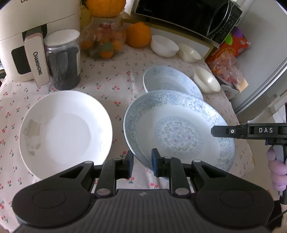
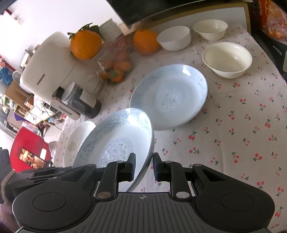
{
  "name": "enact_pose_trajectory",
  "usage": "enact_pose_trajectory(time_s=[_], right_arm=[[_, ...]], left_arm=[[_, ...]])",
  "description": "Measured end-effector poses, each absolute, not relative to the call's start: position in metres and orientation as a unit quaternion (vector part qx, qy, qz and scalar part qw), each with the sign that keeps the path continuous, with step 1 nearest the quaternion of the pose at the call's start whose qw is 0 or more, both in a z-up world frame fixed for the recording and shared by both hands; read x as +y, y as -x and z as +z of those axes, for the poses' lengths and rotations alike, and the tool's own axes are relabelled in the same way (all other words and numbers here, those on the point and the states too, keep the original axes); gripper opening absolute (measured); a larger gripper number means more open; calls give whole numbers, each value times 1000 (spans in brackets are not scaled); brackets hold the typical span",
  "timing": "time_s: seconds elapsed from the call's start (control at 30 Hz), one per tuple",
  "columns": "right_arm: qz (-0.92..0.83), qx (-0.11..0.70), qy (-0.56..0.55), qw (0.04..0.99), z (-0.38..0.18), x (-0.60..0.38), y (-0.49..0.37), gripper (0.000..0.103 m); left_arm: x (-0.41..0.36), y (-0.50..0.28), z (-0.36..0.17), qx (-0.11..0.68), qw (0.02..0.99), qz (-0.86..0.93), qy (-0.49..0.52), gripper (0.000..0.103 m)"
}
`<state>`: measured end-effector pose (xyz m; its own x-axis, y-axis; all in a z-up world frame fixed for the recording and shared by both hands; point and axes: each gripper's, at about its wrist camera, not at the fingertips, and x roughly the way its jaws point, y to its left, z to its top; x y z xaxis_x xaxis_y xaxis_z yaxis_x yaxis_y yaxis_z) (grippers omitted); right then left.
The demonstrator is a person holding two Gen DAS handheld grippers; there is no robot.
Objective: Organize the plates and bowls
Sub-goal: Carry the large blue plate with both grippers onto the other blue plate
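Note:
A blue-patterned plate (image 1: pixel 179 132) hangs tilted above the cherry-print tablecloth (image 1: pixel 116 75). My left gripper (image 1: pixel 142 165) is shut on its near left rim. My right gripper (image 1: pixel 212 131) pinches its right edge. In the right wrist view the same plate (image 2: pixel 114 143) has its rim between the pads of my right gripper (image 2: pixel 143 169). A second blue plate (image 1: pixel 170 82) (image 2: pixel 170 96) lies flat behind it. A plain white plate (image 1: pixel 66 132) (image 2: pixel 75 143) lies to the left. A white bowl (image 1: pixel 164 45) and two cream bowls (image 1: pixel 190 52) (image 1: pixel 206 80) stand at the back right.
A white appliance (image 1: pixel 23 44), a dark-filled jar (image 1: pixel 62 61), a glass jar of fruit (image 1: pixel 104 39) and an orange (image 1: pixel 138 34) line the back. A microwave (image 1: pixel 188 16) sits behind. A snack bag (image 1: pixel 226 66) and a fridge door (image 1: pixel 265 62) bound the right.

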<state>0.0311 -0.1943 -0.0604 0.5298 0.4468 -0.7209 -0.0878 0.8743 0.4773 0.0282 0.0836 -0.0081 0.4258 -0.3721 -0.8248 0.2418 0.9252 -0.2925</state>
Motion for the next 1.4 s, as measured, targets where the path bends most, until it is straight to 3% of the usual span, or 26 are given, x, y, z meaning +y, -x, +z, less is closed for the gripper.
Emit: enact_pose_trajectory(time_s=[1.4], right_arm=[[24, 413, -256, 874, -86, -249, -122, 20]], left_arm=[[6, -117, -37, 463, 871, -167, 13, 19]])
